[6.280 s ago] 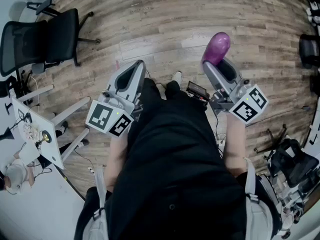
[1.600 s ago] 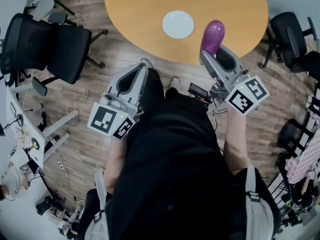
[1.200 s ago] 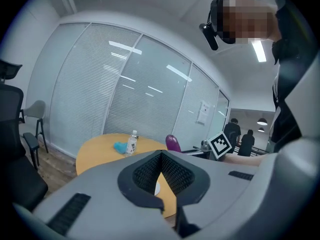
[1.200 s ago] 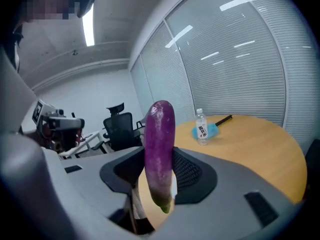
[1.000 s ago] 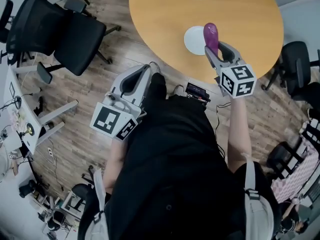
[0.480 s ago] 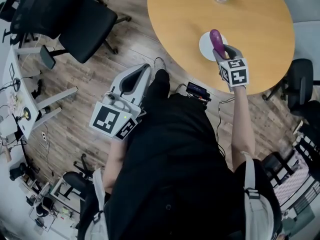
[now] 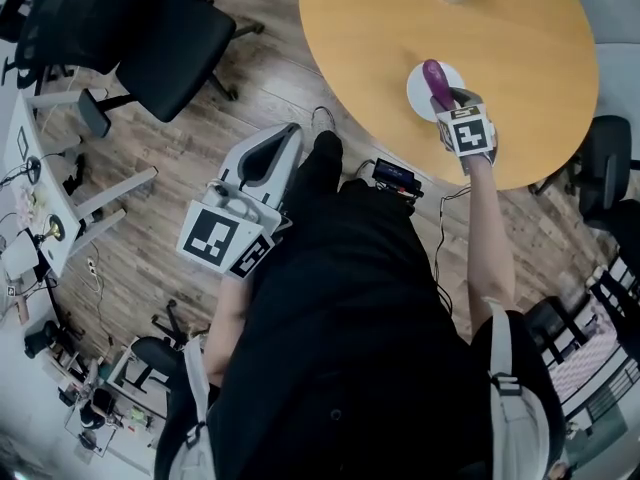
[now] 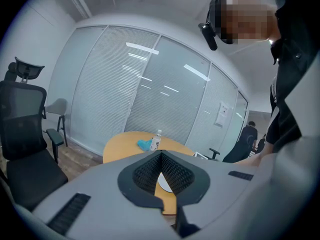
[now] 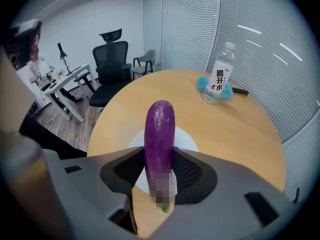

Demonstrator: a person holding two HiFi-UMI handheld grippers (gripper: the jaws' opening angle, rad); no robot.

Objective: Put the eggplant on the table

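Between the black ribbed pads of the right gripper (image 9: 159, 156), clamped near its green end, a smooth glossy purple eggplant (image 9: 159, 126) points out over a round white plate (image 9: 188, 137) on the round wooden worktop (image 9: 230, 134). Beyond the gripper, a clear bottle (image 9: 219, 74) labelled 喝开水 stands beside a blue cloth (image 9: 202, 84), with bare worktop between bottle and plate. The left gripper (image 8: 161, 156), jaws together and holding nothing, hangs short of the worktop's edge.

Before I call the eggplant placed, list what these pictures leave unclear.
1. Eggplant stem end: right gripper view, blurred over and hemmed in by the right claw.
2. Whether it touches the plate: head view, claw and marker cube hide its lower end.
3. Blue cloth: right gripper view, bottle stands in front; head view's top edge cuts both.
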